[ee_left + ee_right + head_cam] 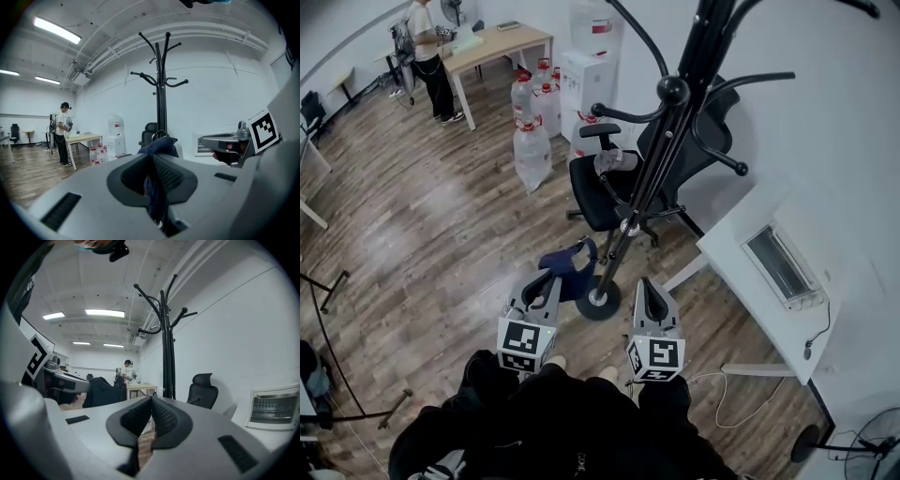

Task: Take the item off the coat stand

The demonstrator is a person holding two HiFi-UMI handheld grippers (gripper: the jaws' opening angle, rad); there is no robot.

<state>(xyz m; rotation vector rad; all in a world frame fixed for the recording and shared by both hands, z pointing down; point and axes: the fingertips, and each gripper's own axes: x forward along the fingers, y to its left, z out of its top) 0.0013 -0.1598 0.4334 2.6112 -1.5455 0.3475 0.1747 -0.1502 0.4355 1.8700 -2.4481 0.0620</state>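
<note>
The black coat stand [675, 122] rises from a round base [600, 302] on the wood floor just ahead of me, and its hooks are bare. A dark blue fabric item [567, 262] hangs low beside the base. My left gripper [546, 278] is shut on it. In the left gripper view the blue cloth [161, 146] is pinched between the pads [168, 176], with the stand [161, 93] behind it. My right gripper [645, 286] is to the right of the base. Its pads [164, 416] are shut together on nothing, and the stand [168, 348] is in front of it.
A black office chair [609, 187] stands right behind the stand. A white table [741, 281] with a small oven [778, 262] is at the right. Water bottles [532, 141] and a dispenser [586, 80] are further back. A person [427, 56] stands at a wooden desk [502, 42].
</note>
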